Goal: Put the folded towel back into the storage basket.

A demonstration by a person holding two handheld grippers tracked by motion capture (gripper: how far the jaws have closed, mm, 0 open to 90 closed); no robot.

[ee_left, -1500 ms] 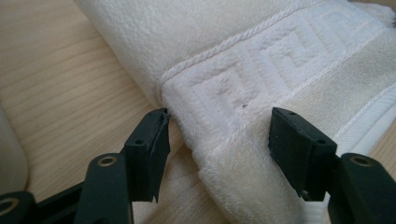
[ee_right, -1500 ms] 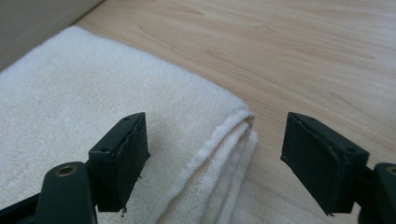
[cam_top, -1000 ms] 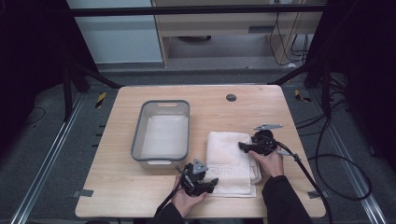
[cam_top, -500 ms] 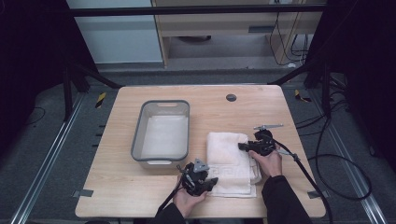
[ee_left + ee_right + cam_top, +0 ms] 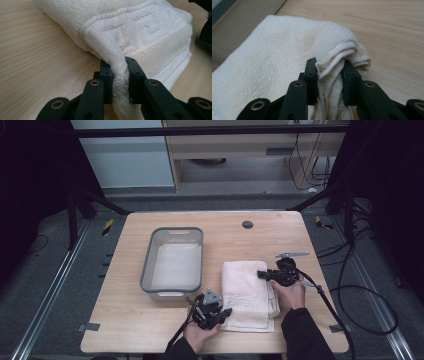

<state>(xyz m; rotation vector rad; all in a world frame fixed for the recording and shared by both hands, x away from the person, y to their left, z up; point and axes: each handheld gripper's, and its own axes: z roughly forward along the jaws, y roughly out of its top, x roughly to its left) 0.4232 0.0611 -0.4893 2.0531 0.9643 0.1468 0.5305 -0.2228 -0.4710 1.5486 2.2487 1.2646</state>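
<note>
Towel (image 5: 247,292): folded, white, flat on bench (image 5: 150,330), just right of grey tray (image 5: 172,262). Left hand-held gripper (image 5: 119,75) just closed, now clamped on near left corner, pile bunched between pads. Right hand-held gripper (image 5: 329,72) likewise just closed, pinching a gathered fold at right edge, seemingly several layers, though hard to count. Both hands low at bench's near side.

I'm at a light wooden table (image 5: 150,330) standing on grey carpet (image 5: 45,285). Metal rails (image 5: 50,295) run along both sides of it. Ahead, a pale cabinet (image 5: 125,165) and a wooden shelf unit (image 5: 235,155); black cables (image 5: 360,290) trail across the floor to my right.
</note>
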